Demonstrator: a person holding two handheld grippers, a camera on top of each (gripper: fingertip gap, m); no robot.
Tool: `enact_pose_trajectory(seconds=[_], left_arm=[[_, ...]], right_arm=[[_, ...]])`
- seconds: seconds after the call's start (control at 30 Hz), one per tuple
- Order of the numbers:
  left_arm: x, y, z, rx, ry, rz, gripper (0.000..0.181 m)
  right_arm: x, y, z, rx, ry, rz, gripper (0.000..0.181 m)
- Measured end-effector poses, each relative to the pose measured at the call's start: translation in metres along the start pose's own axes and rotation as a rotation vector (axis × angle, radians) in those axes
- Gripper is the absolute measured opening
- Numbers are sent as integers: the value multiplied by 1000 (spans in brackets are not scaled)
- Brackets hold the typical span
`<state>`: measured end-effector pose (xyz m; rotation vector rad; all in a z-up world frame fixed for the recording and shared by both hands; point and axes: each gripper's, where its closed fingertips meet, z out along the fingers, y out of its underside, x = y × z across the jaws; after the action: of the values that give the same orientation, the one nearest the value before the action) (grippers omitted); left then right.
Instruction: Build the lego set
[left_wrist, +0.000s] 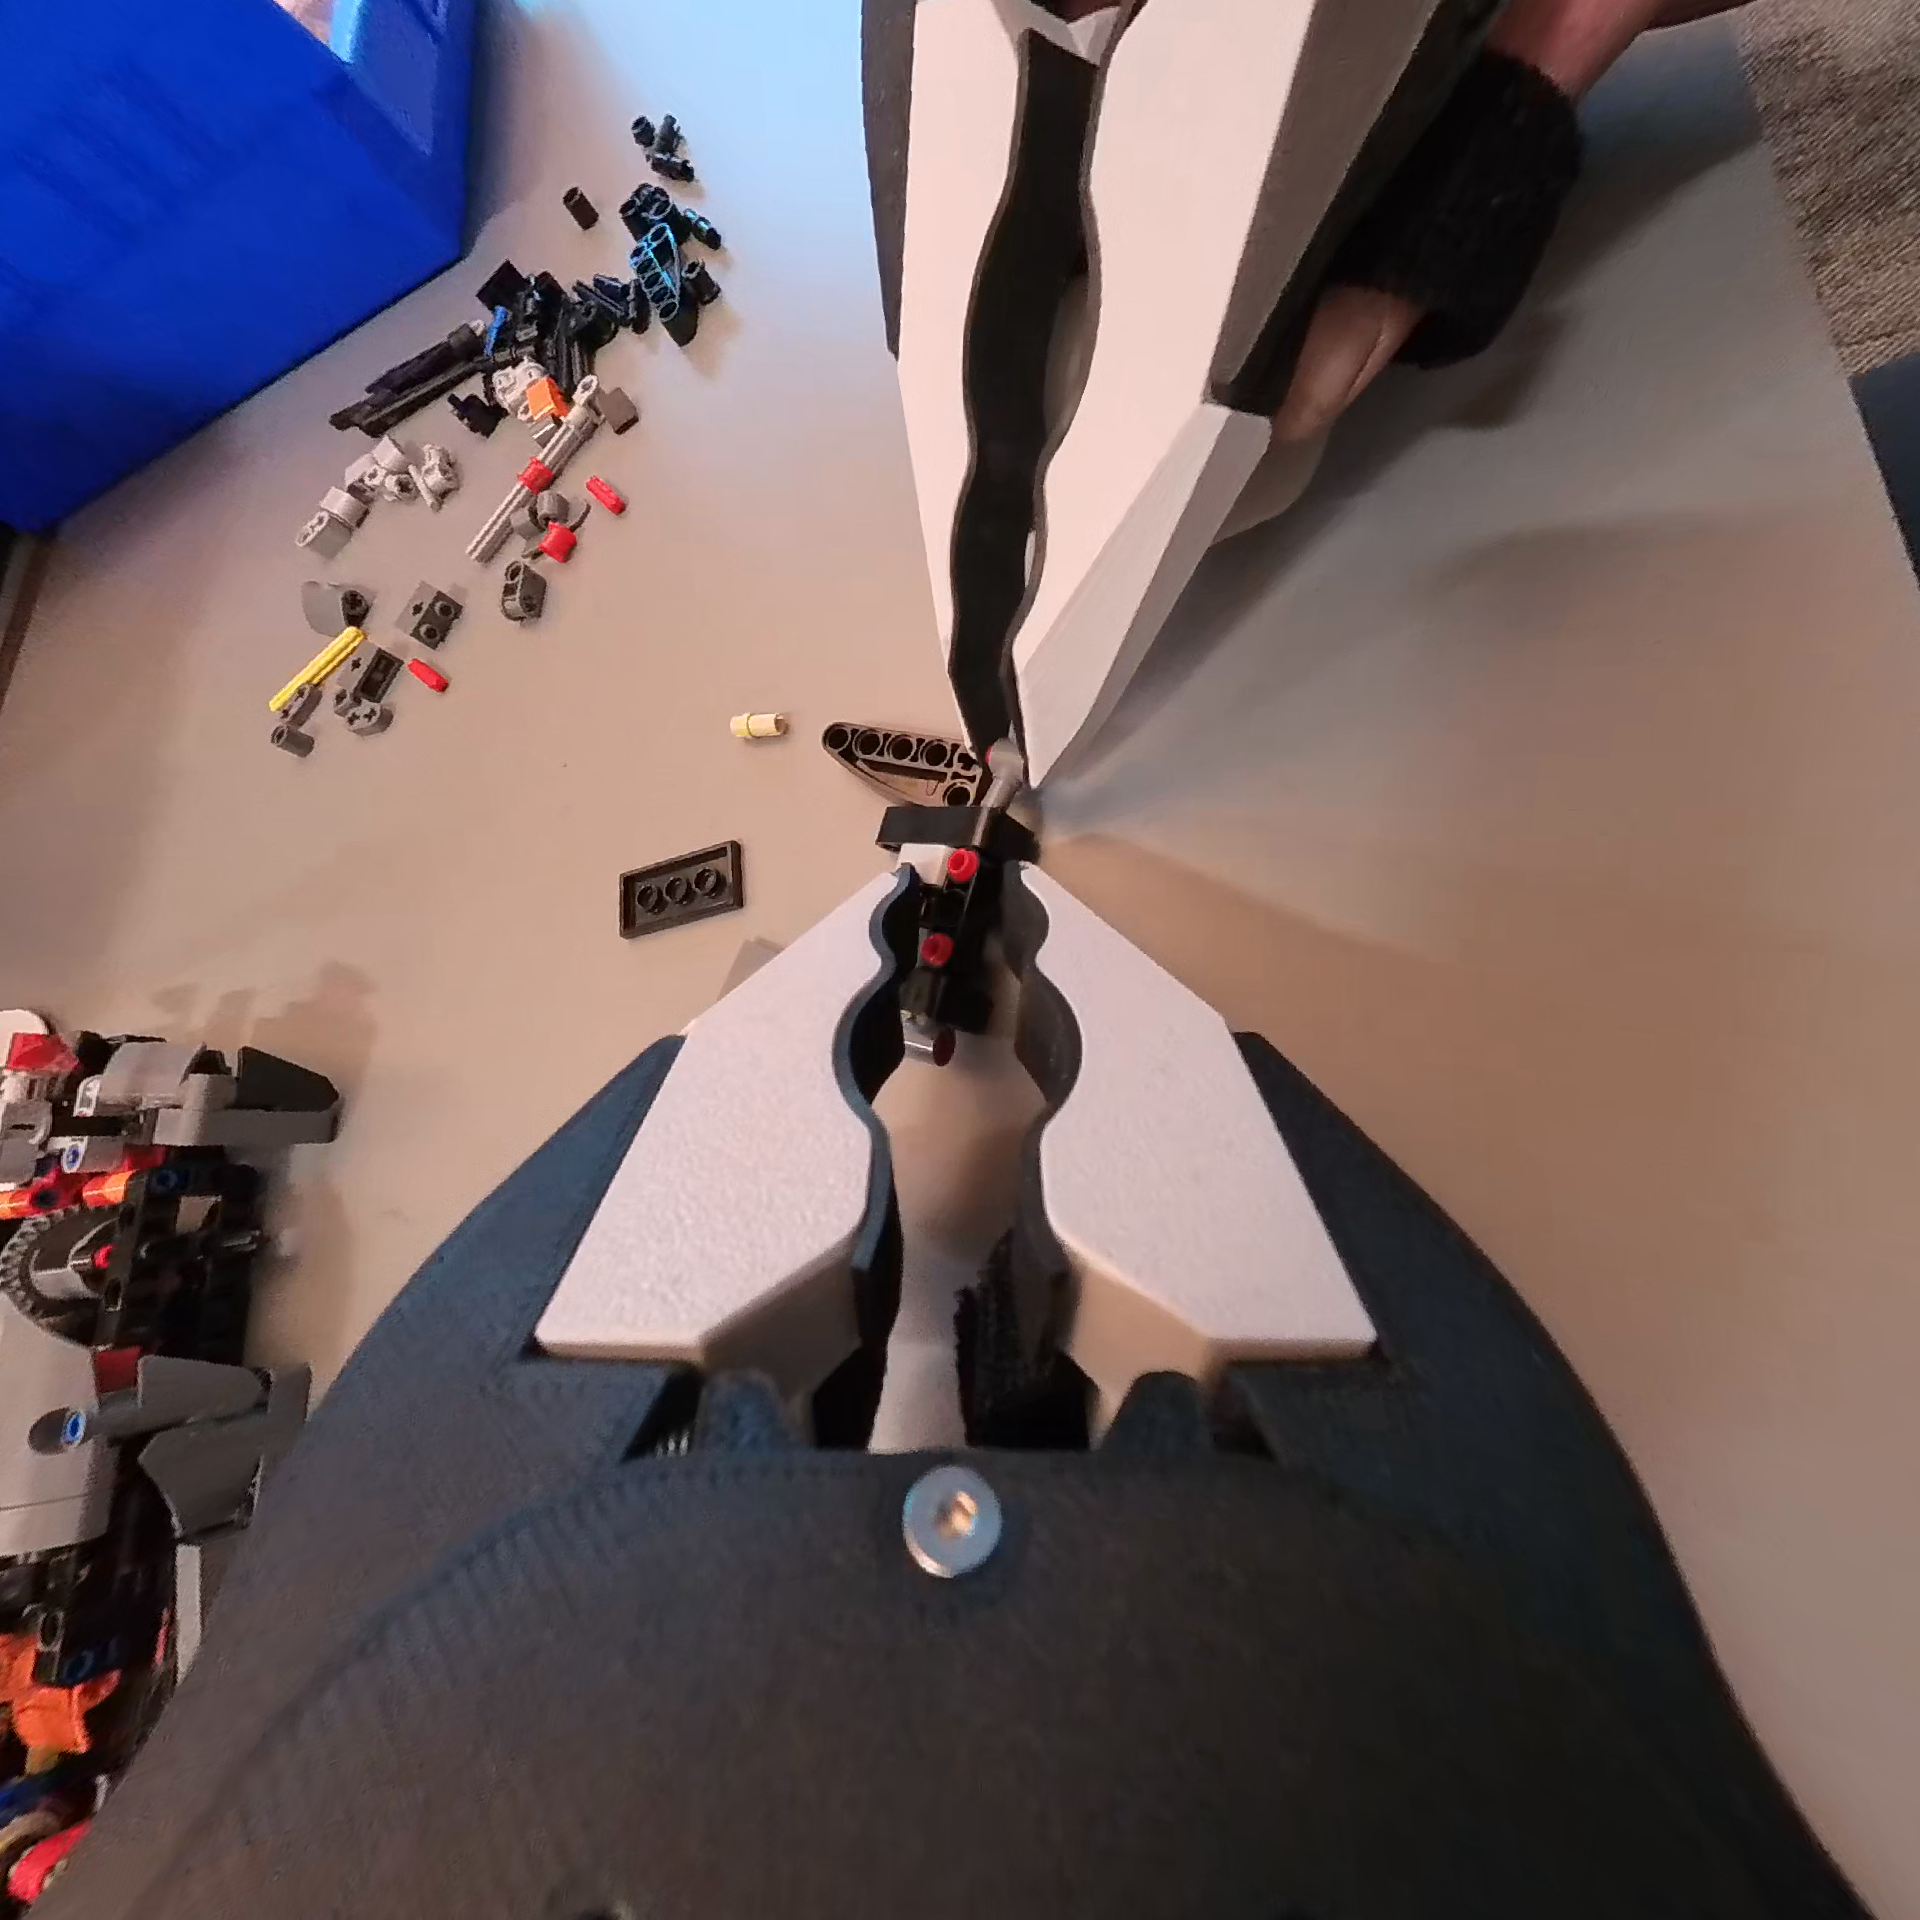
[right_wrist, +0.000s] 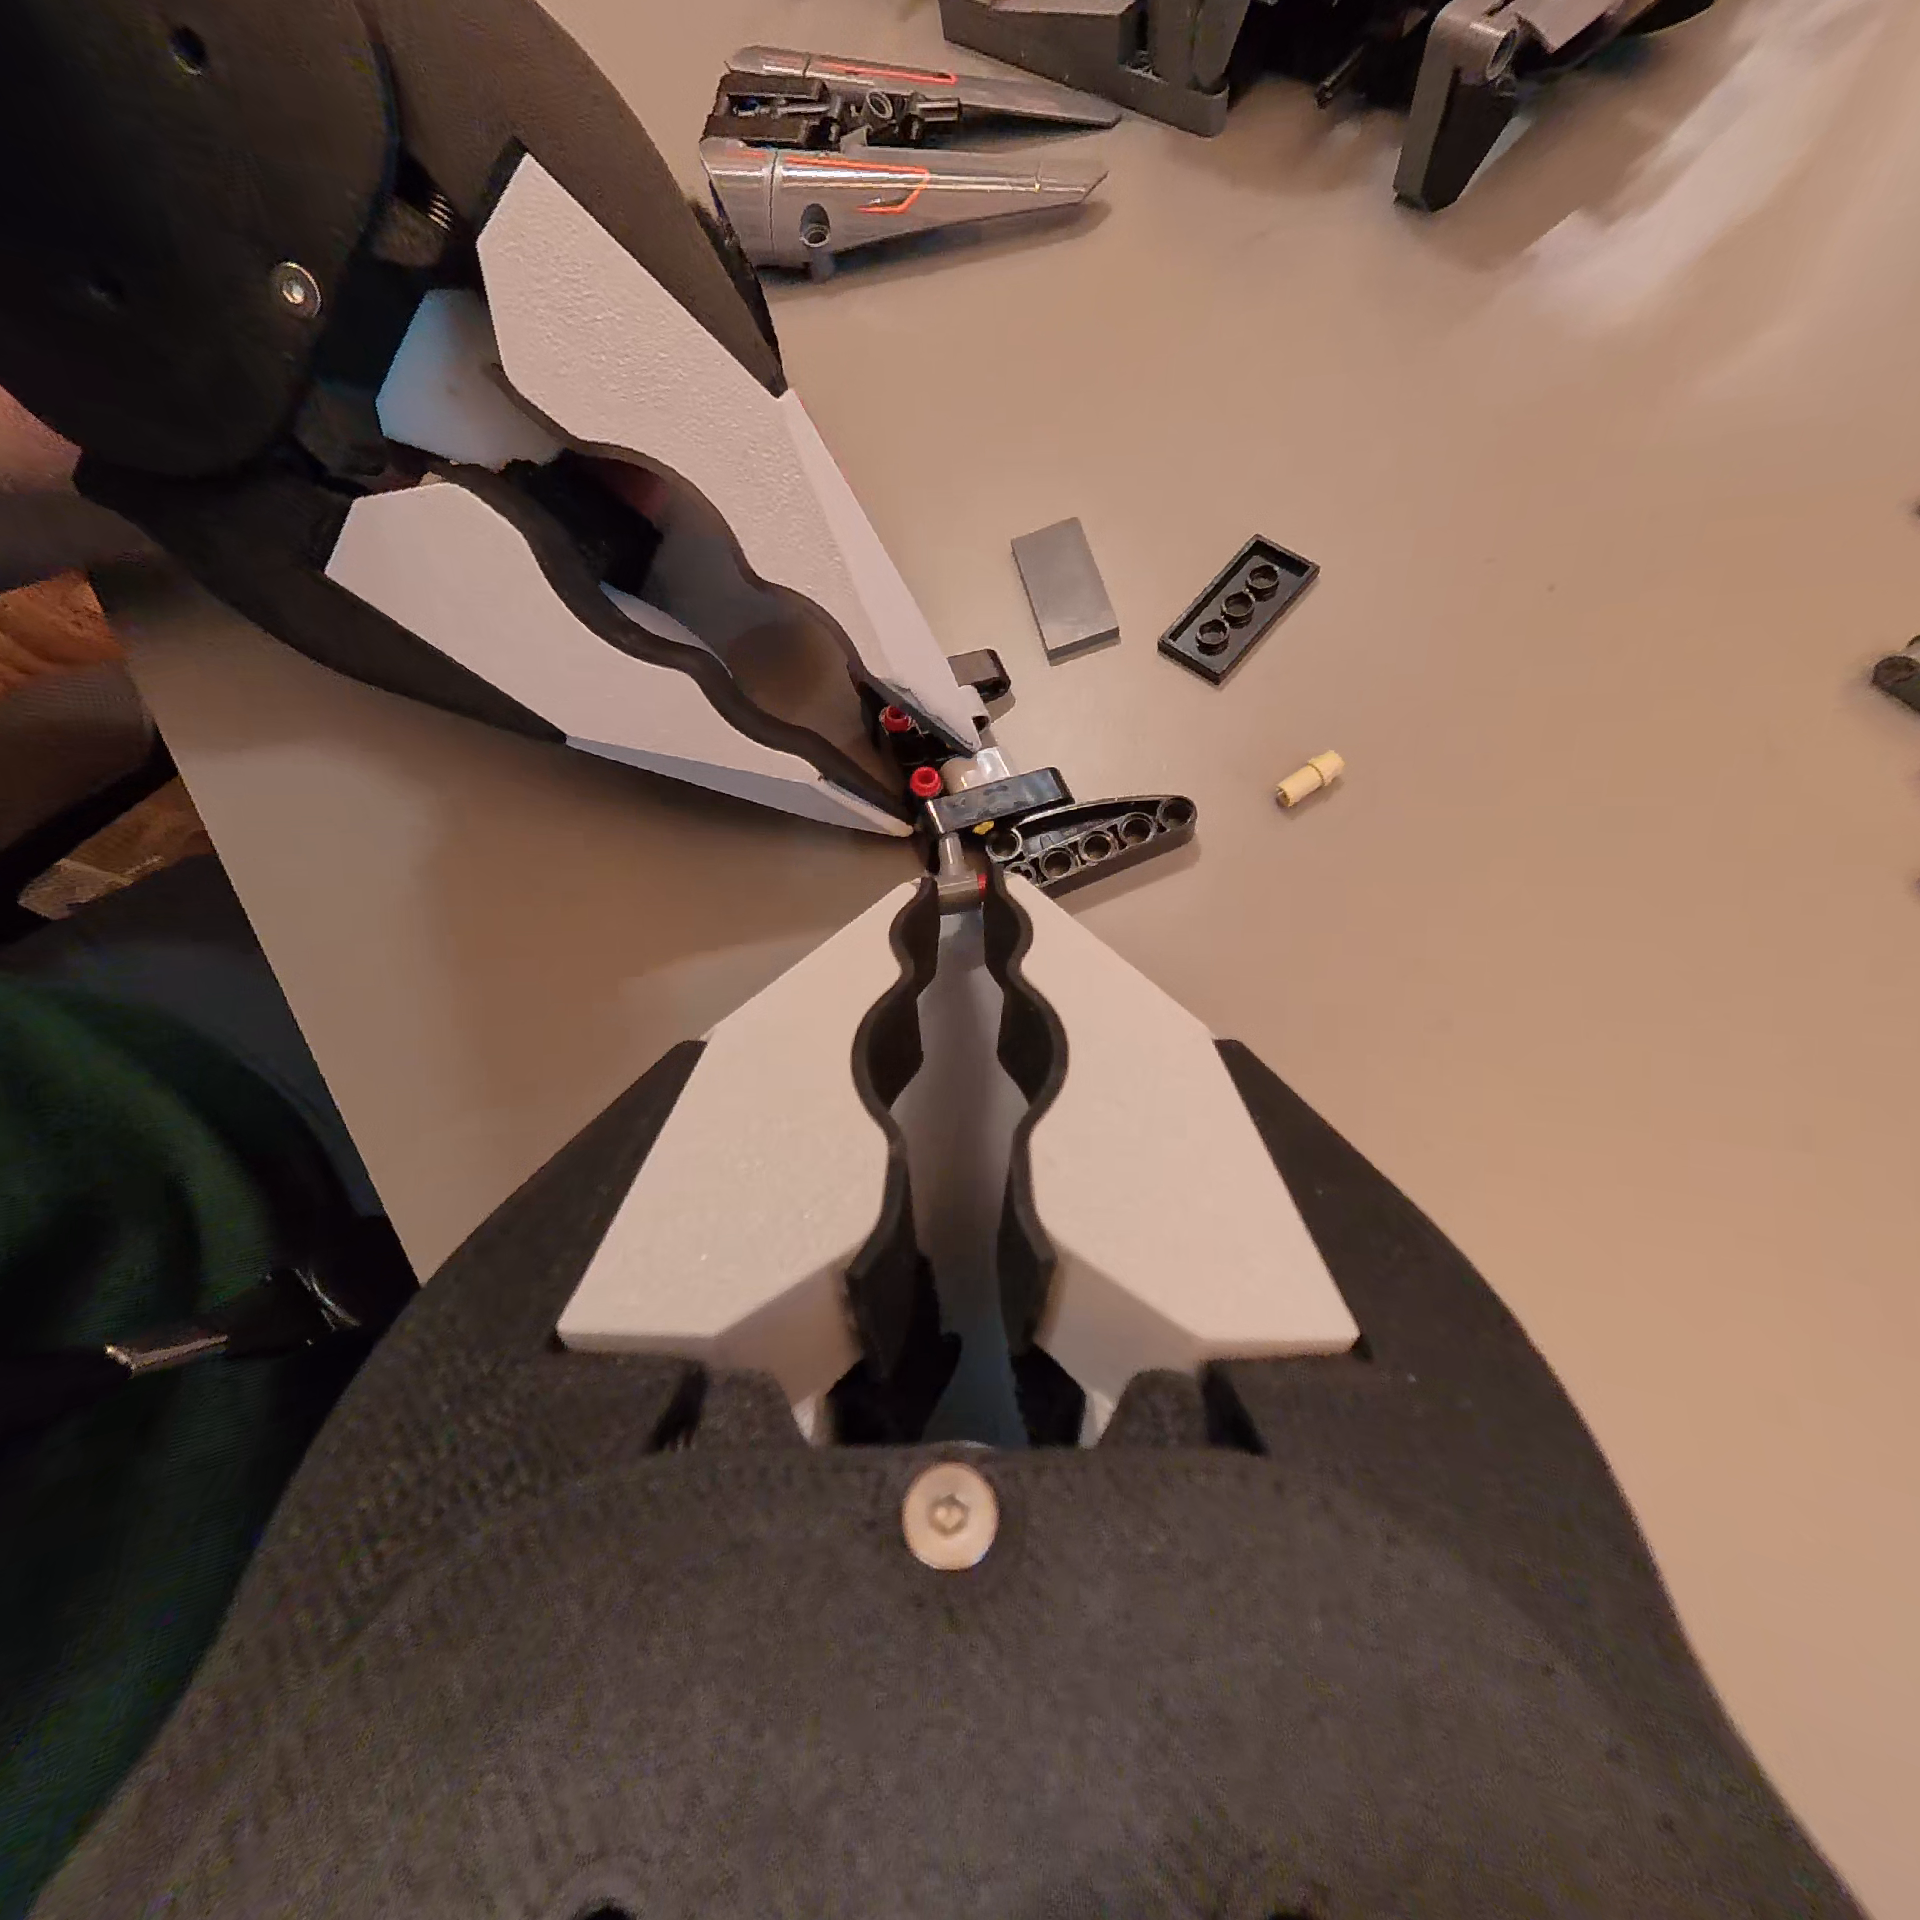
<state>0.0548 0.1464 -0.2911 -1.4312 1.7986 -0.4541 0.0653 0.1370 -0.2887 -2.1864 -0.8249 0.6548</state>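
Left gripper (left_wrist: 951, 914) clamped on black subassembly (left_wrist: 948, 951), lower end hidden between fingers. Right gripper (right_wrist: 961, 896) pinching its grey axle (right_wrist: 954, 864). Held just above table (right_wrist: 1455, 935), beside curved beam (right_wrist: 1101, 836).

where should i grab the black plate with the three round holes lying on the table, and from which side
Grip the black plate across its two long edges, coming straight down from above. It lies flat and thin on the table, so only its edges offer purchase, and the short span suits a narrow jaw opening. The grey tile sits close on one side, so keep the fingers clear of it.
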Motion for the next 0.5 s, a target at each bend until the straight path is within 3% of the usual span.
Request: enact_pose_trajectory(seconds=[0.5], left_arm=[[1, 0, 0, 11, -7, 12, 14]], right_arm=[[-1, 2, 3, -23, -14, -14, 6]])
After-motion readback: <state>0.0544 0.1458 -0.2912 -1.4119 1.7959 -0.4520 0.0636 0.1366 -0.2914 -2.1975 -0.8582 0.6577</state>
